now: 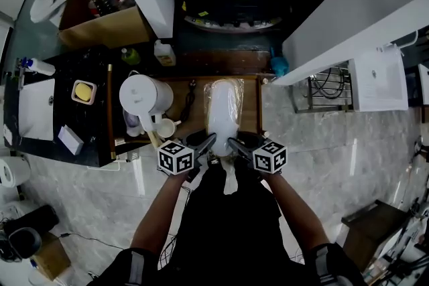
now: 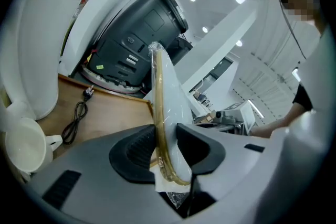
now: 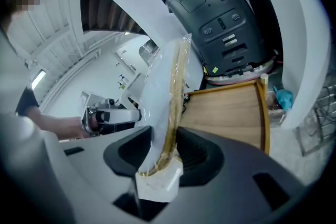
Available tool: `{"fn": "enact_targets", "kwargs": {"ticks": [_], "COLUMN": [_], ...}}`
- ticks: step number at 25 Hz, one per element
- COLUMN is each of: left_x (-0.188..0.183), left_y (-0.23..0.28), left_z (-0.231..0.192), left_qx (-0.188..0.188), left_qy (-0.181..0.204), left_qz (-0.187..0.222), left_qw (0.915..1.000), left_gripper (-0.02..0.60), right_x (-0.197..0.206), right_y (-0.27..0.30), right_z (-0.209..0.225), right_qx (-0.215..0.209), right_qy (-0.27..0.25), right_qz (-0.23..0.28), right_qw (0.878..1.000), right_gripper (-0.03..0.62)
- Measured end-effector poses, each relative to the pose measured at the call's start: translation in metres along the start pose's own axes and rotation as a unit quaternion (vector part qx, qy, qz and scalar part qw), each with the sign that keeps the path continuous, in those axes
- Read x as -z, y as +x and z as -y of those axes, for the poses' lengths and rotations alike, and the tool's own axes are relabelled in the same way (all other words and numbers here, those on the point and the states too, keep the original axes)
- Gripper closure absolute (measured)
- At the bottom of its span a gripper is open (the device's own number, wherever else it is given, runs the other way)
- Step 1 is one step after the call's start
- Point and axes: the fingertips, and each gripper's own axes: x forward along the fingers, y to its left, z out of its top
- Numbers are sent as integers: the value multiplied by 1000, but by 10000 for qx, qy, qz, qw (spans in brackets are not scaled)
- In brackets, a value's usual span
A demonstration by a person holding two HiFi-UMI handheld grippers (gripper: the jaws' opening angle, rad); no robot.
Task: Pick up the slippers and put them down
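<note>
Slipper transfer, lift done and set-down pending. Landmark: the rimmed wooden worktop (image 1: 252, 112); on its left part stand a white jug (image 1: 143, 96) and a white cup (image 1: 166, 127), with a black power cord (image 2: 76, 115) lying just inside its far left area; beyond its far edge sits a dark appliance (image 2: 143, 39). The film-wrapped white slippers (image 1: 224, 110), tan sole edge visible (image 2: 164, 107) (image 3: 169, 97), lie lengthwise above the middle of the worktop, near end projecting past its near rim; whether the far end touches the wood cannot be told. Judged stage: pick-up complete, release on the worktop outstanding. Left tool (image 1: 205, 143): jaws partly closed, pads pressed on both faces of the pack's near end (image 2: 160, 150), at the near rim of the worktop; right tool (image 1: 232, 143): likewise partly closed and clamped on the same end from the opposite side (image 3: 167, 153). Pose: both forearms reach forward from the body and converge on the near rim of the worktop; both tools point ahead and slightly downward, marker cubes uppermost, tips angled inward toward each other.
</note>
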Motion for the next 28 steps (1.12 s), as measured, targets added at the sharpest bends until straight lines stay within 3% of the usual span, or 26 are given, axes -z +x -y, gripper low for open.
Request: {"fn": "enact_targets", "kwargs": {"ticks": [11,23,28], "left_x": [41,60,69], "left_y": [54,82,83], "left_z": [-66,-106,-125], "left_qx": [-549,-957,-1510], "left_qy": [-102,-519,-536], "left_qz": [-741,-1067,-1199], "left_qw": [9957,9883,9798], "left_gripper": [456,447,428], "right_x": [41,57,61], "right_y": [46,71,79], "right_z": [70,108,115], "right_qx": [542,895,1108], "right_qy": [189,472,329], "right_qz": [-580,-1048,-1274], "right_qw": [9967,9893,9851], "right_gripper": [444,434,431]}}
